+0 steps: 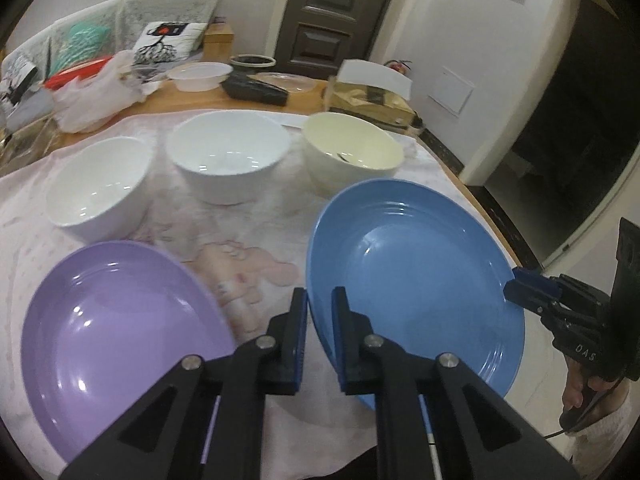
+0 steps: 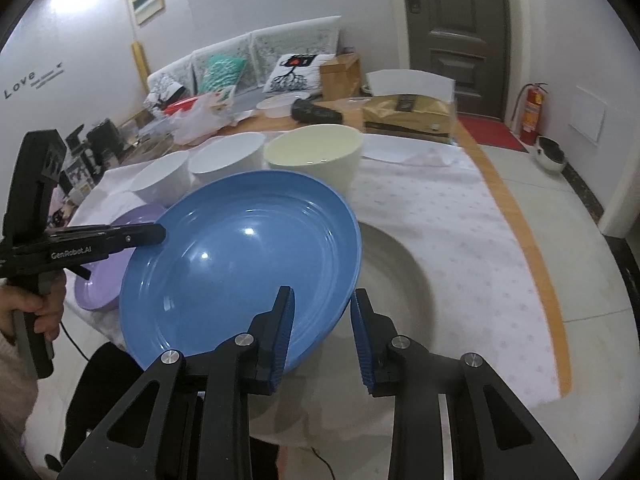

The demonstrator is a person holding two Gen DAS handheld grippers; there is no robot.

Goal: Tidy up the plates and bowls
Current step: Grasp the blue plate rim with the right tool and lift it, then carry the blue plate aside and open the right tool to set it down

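A blue plate (image 1: 416, 276) (image 2: 240, 264) is held tilted above the table. My left gripper (image 1: 320, 300) is shut on its left rim. My right gripper (image 2: 322, 304) straddles the plate's near right rim with its jaws apart, and it also shows at that rim in the left wrist view (image 1: 520, 292). A purple plate (image 1: 120, 340) (image 2: 120, 248) lies on the cloth to the left. Two white bowls (image 1: 96, 188) (image 1: 228, 156) and a cream bowl (image 1: 352, 152) (image 2: 316, 156) stand in a row behind. A grey plate (image 2: 400, 280) lies under the blue one.
A pink patterned cloth (image 2: 460, 232) covers the wooden table. Behind the bowls are a tissue box (image 2: 408, 116), a plastic tub (image 1: 200, 76), a black object (image 1: 256, 90) and plastic bags (image 1: 92, 96). The table's right edge (image 2: 532, 248) drops to the tile floor.
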